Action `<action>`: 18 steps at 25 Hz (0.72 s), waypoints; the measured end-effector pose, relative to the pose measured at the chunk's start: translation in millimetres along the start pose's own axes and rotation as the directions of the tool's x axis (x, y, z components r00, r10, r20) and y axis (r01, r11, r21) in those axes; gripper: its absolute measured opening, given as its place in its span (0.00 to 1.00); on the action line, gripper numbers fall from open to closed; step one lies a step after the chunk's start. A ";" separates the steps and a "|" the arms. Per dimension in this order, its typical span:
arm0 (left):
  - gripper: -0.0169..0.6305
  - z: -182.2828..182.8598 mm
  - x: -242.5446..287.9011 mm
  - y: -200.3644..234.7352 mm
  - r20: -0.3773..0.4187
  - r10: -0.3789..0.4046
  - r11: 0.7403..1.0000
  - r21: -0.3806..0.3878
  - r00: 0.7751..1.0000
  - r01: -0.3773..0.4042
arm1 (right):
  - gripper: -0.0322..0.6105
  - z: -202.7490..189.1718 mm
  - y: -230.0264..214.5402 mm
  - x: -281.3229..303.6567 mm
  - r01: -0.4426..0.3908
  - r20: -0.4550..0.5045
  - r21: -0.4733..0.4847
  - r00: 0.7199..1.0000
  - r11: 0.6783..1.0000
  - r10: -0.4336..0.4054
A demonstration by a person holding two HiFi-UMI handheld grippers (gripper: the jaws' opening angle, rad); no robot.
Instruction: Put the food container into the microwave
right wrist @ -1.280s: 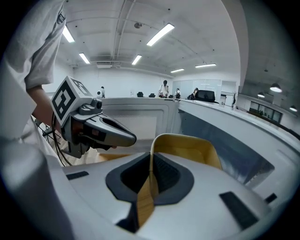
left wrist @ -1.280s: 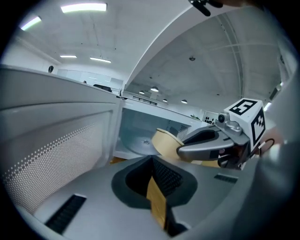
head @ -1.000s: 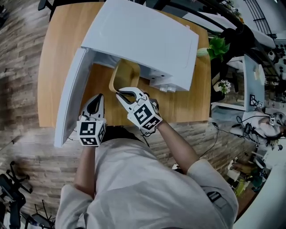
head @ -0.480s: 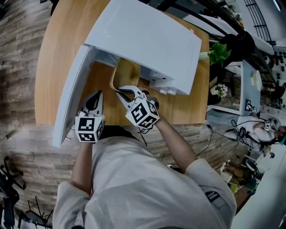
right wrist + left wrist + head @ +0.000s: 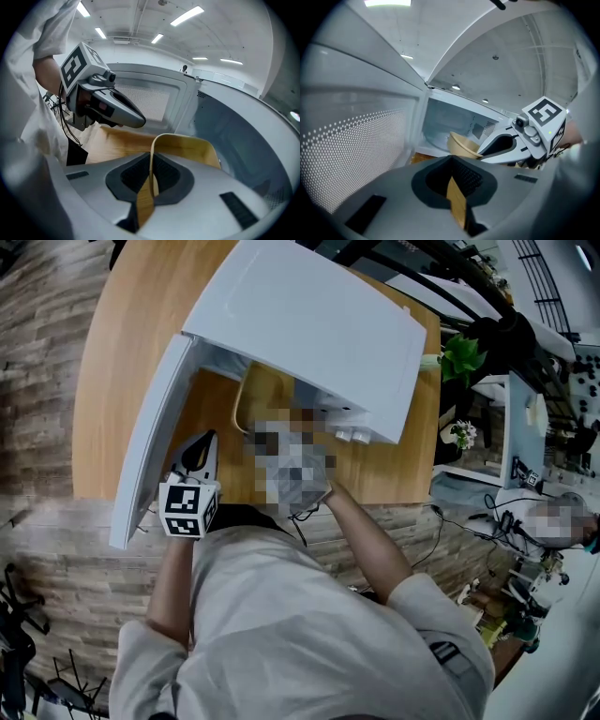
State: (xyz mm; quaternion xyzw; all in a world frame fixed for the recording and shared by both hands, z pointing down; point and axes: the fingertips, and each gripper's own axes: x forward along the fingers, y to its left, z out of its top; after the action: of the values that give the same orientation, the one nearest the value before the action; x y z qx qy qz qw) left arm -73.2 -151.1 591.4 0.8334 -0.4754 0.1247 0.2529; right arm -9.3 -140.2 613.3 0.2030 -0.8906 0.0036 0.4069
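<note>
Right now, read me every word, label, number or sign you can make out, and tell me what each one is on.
No readable words or numbers anywhere.
The cube on the left gripper: black-and-white square code marker, not text.
The cube on the right gripper: same kind of marker.
The microwave: no brand or label legible; its knobs are too small to read.
The food container: plain, no print.

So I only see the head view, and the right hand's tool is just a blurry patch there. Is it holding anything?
Observer: Yes, the right gripper has its jaws shut on the rim of the tan food container.
Visitor: And the left one?
Observer: The left gripper holds nothing; its jaws are together.
Visitor: Is the container inside?
Observer: It looks to be only at the open mouth of the microwave, not fully in.
</note>
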 end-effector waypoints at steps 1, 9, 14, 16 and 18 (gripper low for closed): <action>0.05 0.5 0.1 -0.2 0.000 0.000 1.000 0.001 1.000 0.000 | 0.09 -0.1 0.0 0.5 0.000 -0.003 -0.007 1.000 1.000 0.000; 0.05 0.8 3.4 0.7 -0.005 0.003 1.000 -0.003 1.000 -0.003 | 0.09 -1.1 -2.9 5.2 -0.003 -0.014 -0.027 1.000 1.000 0.003; 0.05 2.0 7.8 4.7 -0.007 0.007 1.000 -0.004 1.000 -0.007 | 0.09 -2.5 -7.7 9.0 -0.003 -0.017 -0.028 1.000 1.000 0.003; 0.05 2.4 10.0 5.1 -0.007 0.005 1.000 -0.001 1.000 -0.005 | 0.09 -2.4 -10.5 10.5 -0.001 -0.016 -0.030 1.000 1.000 0.000; 0.05 2.4 11.5 3.9 -0.009 0.001 1.000 0.001 1.000 -0.001 | 0.09 -3.0 -11.7 10.9 0.000 -0.017 -0.029 1.000 1.000 0.000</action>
State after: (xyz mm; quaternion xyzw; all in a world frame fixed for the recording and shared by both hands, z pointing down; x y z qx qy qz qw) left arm -70.7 -162.5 595.7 0.8326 -0.4748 0.1288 0.2546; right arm -9.2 -154.4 621.4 0.1969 -0.8870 -0.0077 0.4176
